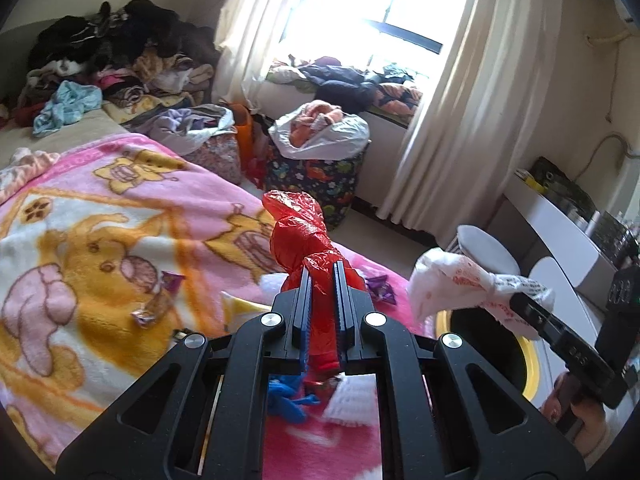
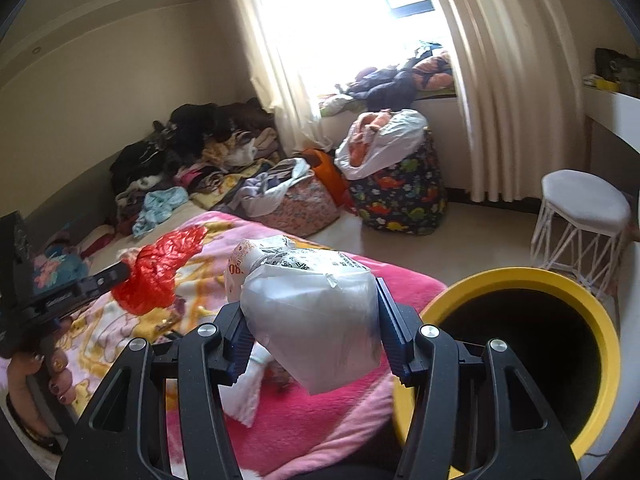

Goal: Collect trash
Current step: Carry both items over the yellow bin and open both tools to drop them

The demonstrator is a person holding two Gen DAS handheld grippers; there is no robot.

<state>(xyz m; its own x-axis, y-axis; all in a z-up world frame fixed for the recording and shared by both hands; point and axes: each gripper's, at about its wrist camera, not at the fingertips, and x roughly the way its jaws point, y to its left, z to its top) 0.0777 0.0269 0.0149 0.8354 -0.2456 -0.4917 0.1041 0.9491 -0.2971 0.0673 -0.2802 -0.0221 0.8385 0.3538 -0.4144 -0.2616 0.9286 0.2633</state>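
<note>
White stool (image 2: pixel 584 204) beside curtains (image 2: pixel 492 92), clothes pile (image 1: pixel 116 60)

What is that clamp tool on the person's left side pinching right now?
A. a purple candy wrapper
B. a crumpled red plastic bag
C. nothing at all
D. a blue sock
B: the left gripper has its jaws nearly closed on the crumpled red plastic bag, which sticks up past the fingertips; the right wrist view shows the same red bag held above the pink blanket.

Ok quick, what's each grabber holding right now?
Left gripper: fingers closed on a crumpled red plastic bag.
Right gripper: fingers closed on a bundled white plastic bag, near the yellow-rimmed bin.
</note>
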